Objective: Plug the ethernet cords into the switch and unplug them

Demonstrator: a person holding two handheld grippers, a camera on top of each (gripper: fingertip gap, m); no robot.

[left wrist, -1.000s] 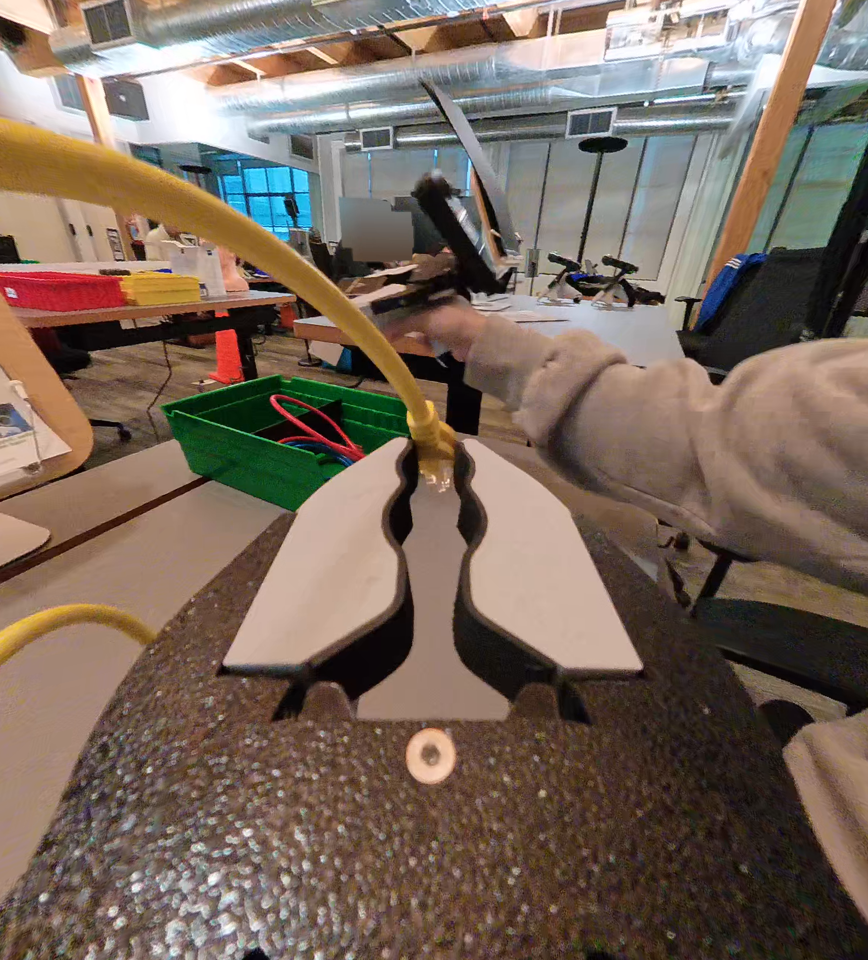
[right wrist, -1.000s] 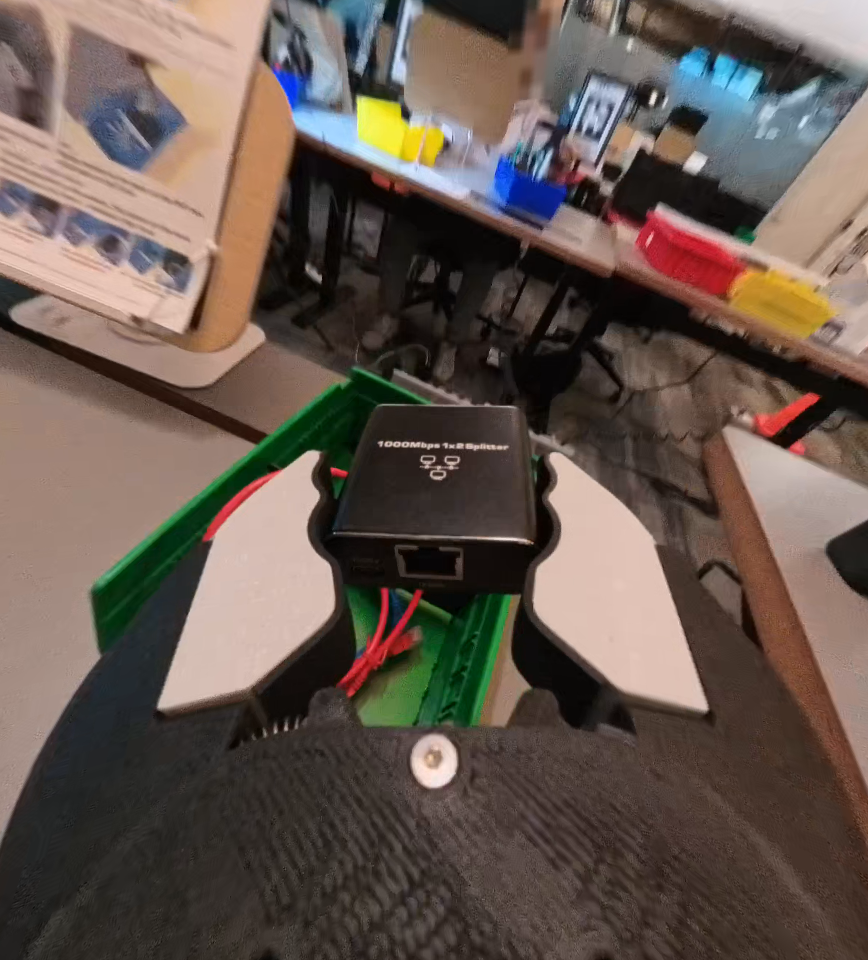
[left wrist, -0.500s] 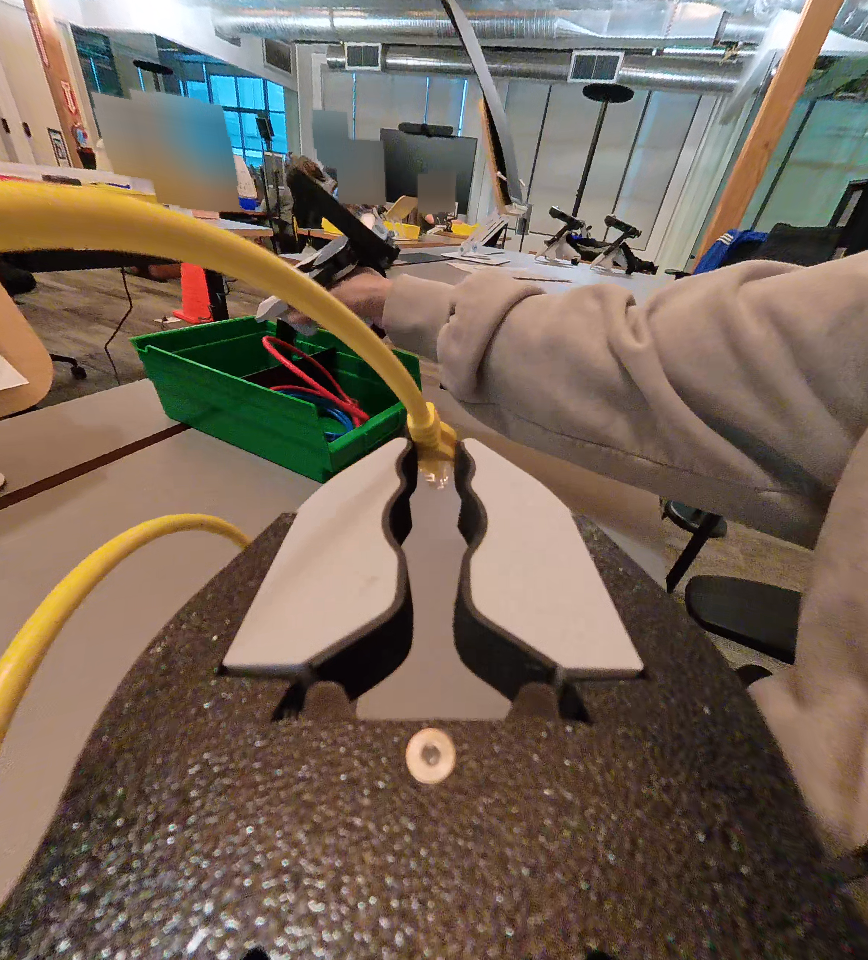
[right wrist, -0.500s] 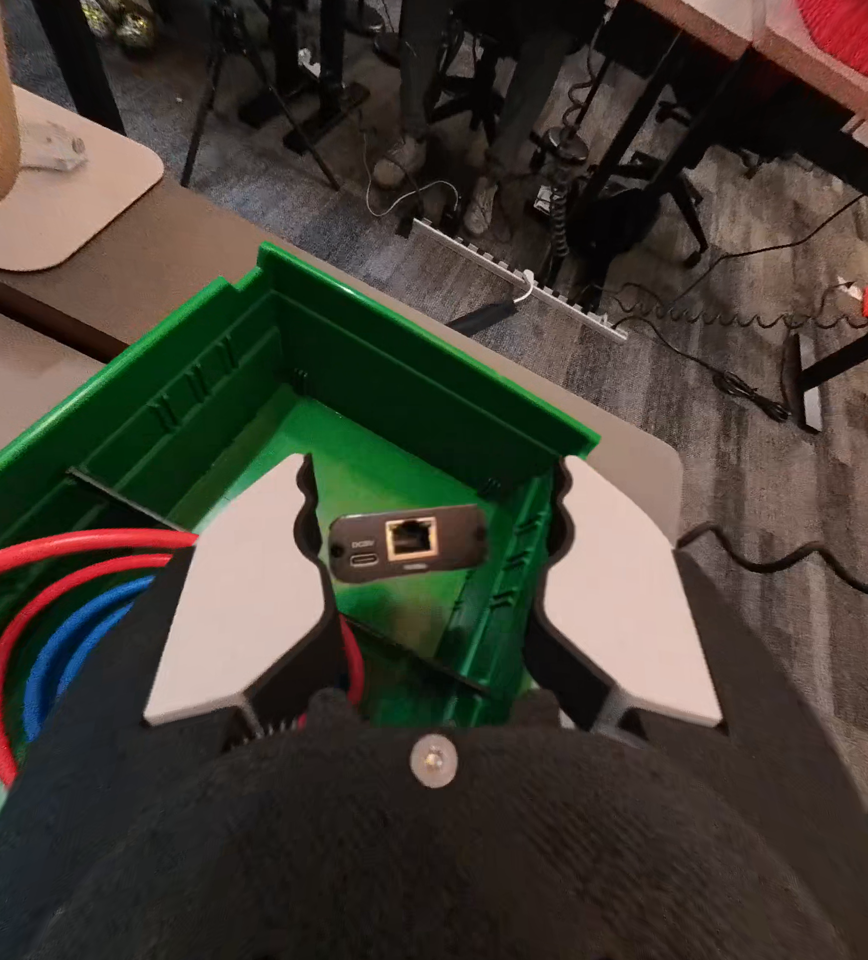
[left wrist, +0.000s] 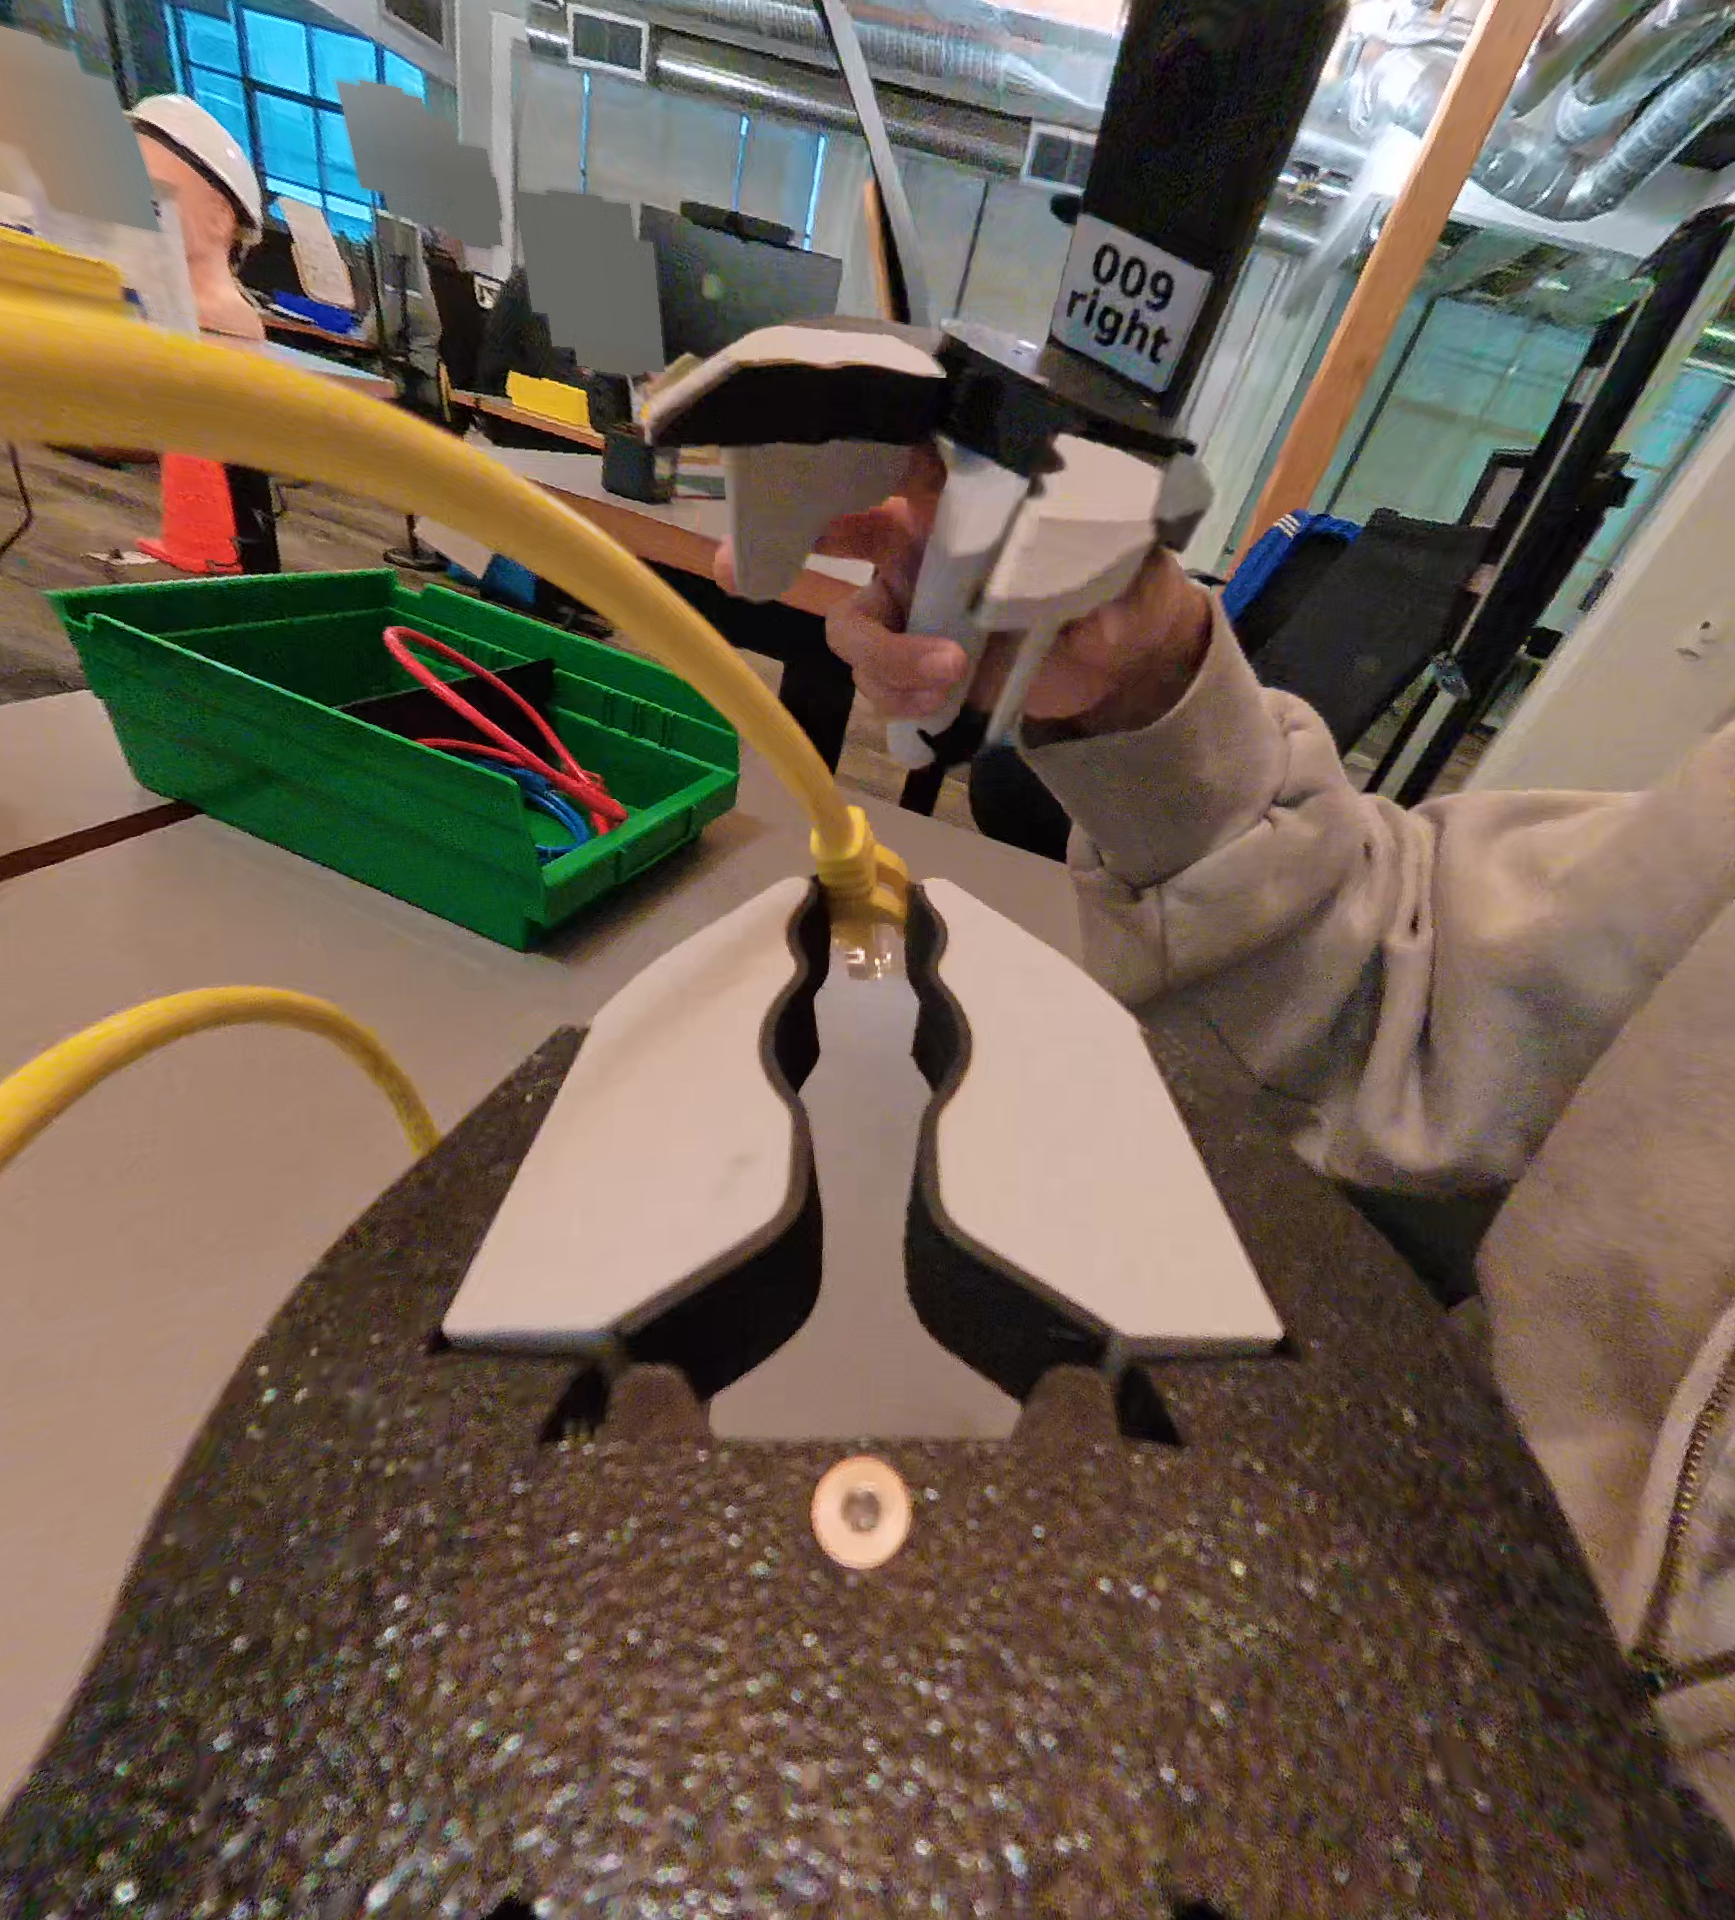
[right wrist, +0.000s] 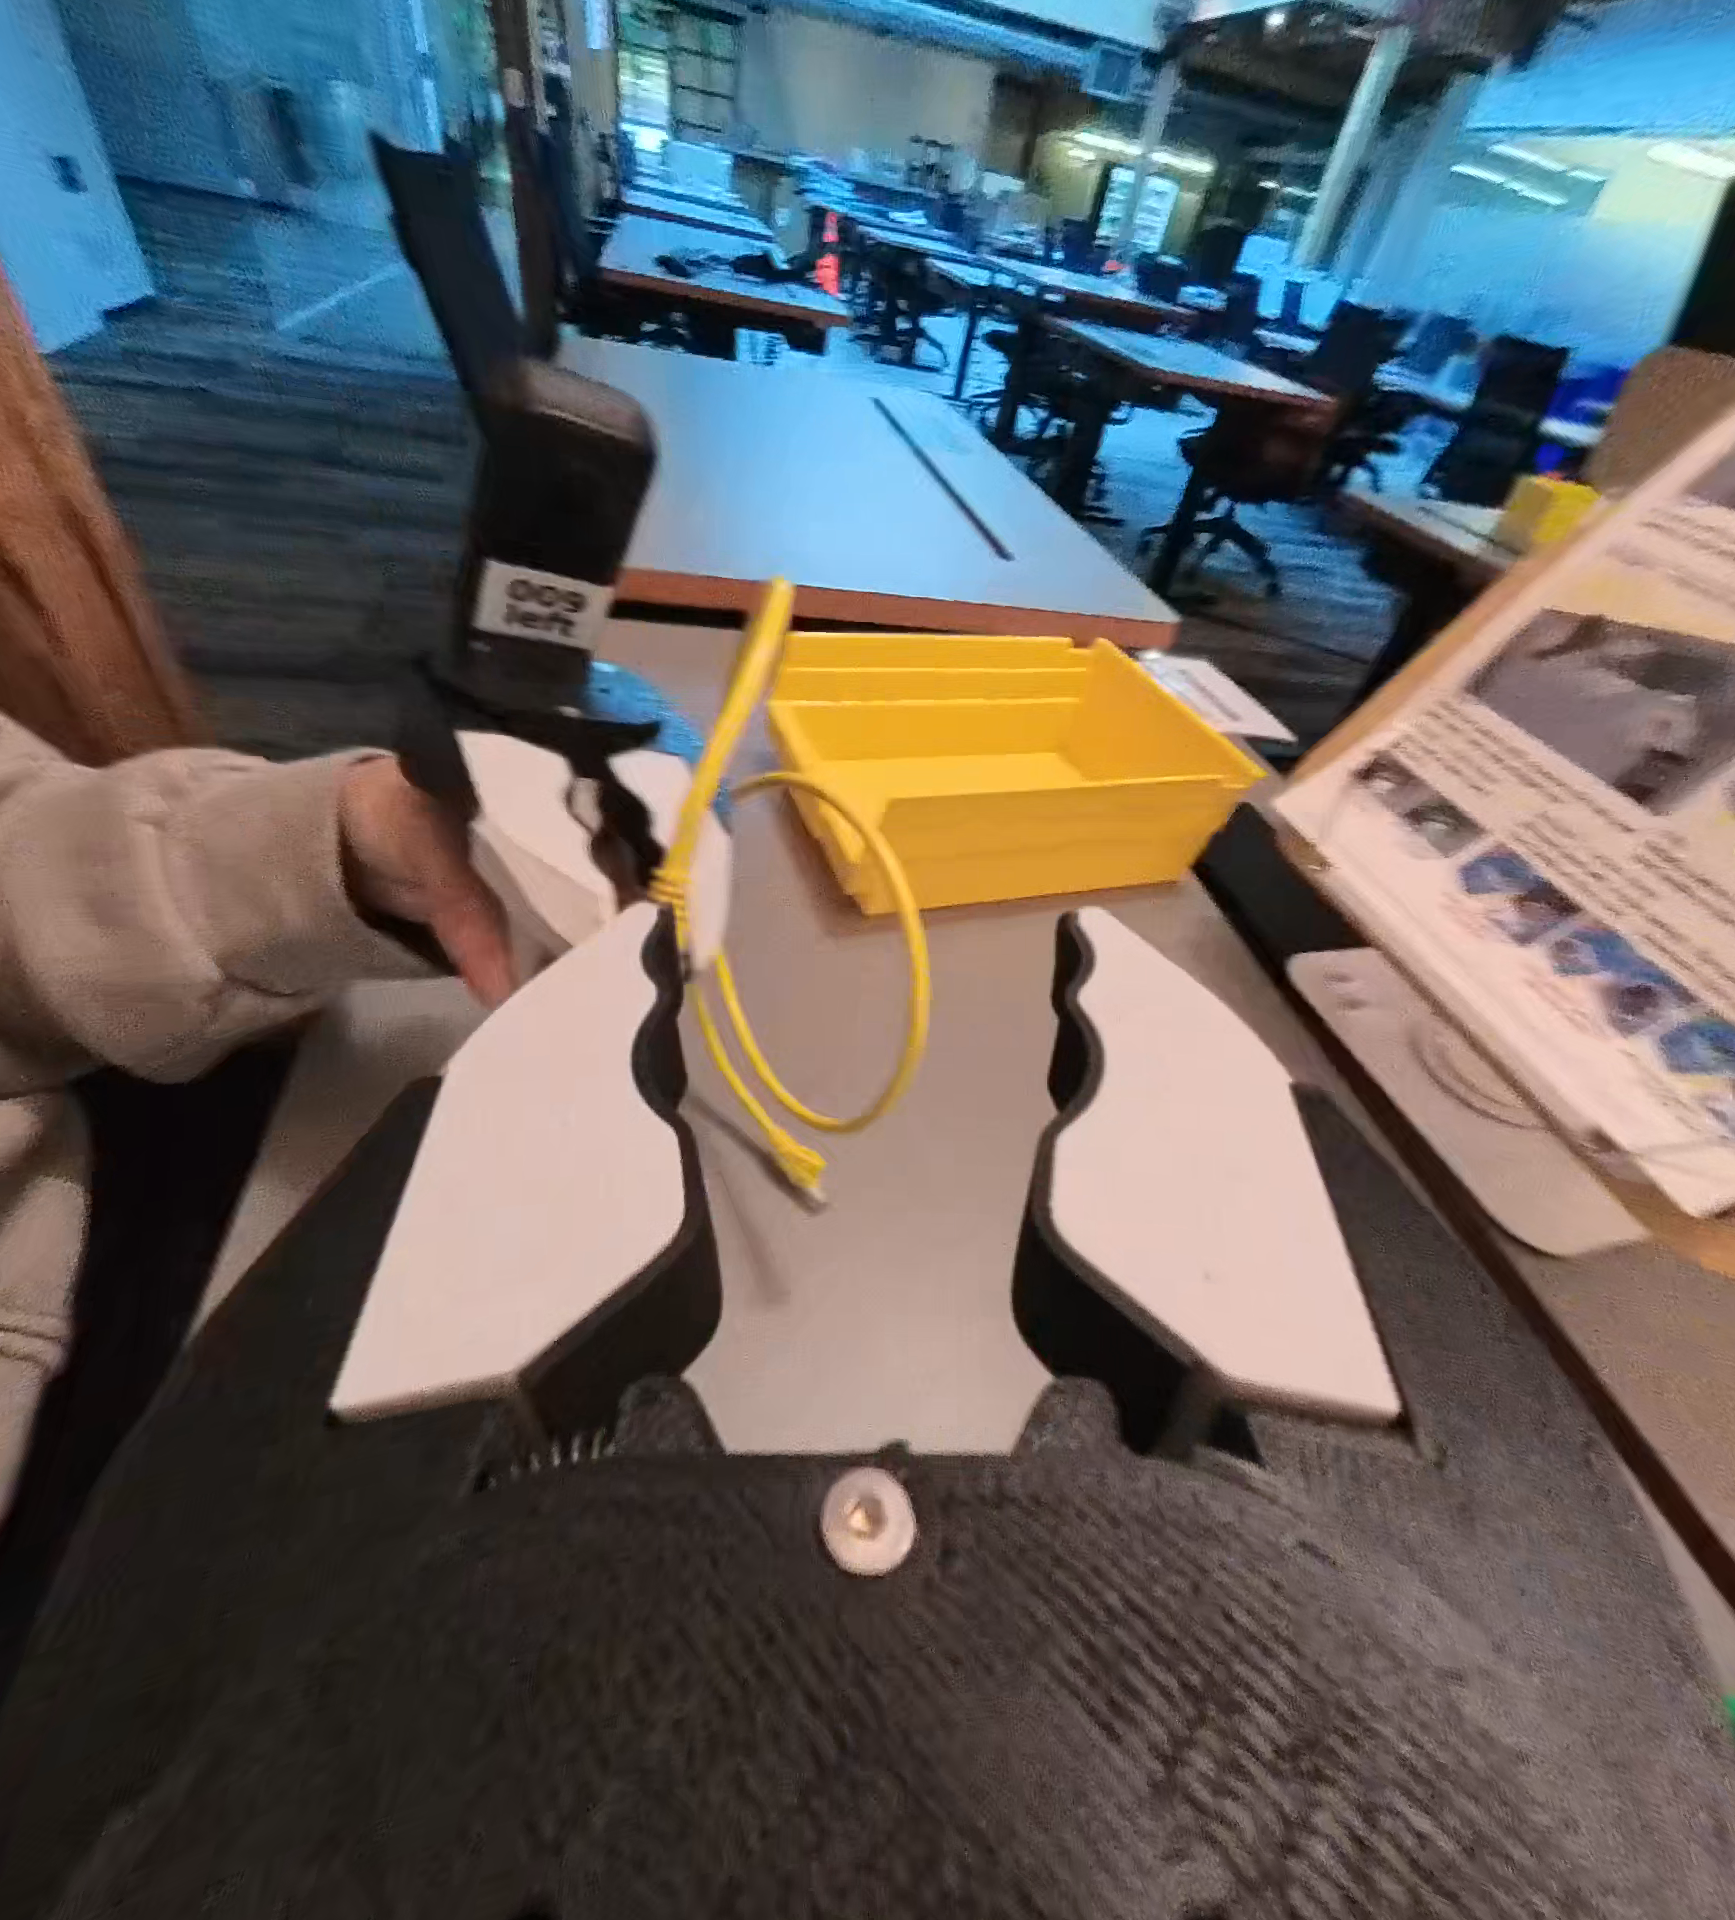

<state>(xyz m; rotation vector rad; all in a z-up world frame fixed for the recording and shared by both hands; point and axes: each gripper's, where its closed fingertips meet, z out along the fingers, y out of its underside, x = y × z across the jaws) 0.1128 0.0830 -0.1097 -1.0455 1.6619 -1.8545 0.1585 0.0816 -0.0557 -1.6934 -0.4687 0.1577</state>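
Observation:
My left gripper (left wrist: pixel 864 906) is shut on the plug of a yellow ethernet cord (left wrist: pixel 447 468), which arcs up and off to the left. In the right wrist view the left gripper (right wrist: pixel 671 894) holds that cord (right wrist: pixel 913 987) above the table; the cord hangs in a loop and its free plug (right wrist: pixel 803 1172) dangles. My right gripper (right wrist: pixel 863 935) is open and empty, facing the left gripper. It also shows in the left wrist view (left wrist: pixel 790 468), held up in a hand to the right of the green bin (left wrist: pixel 323 769). The black switch is not in view.
The green bin holds red and blue cords (left wrist: pixel 541 748) and a black divider. An empty yellow bin (right wrist: pixel 998 769) stands on the grey table (left wrist: pixel 219 987) behind the cord. A board with printed sheets (right wrist: pixel 1590 831) stands at the right. My grey sleeve (left wrist: pixel 1362 935) crosses the right side.
My right gripper lowered the black switch into the green bin, let it go, and swung round toward the left gripper, now open. The left gripper still holds the yellow cord.

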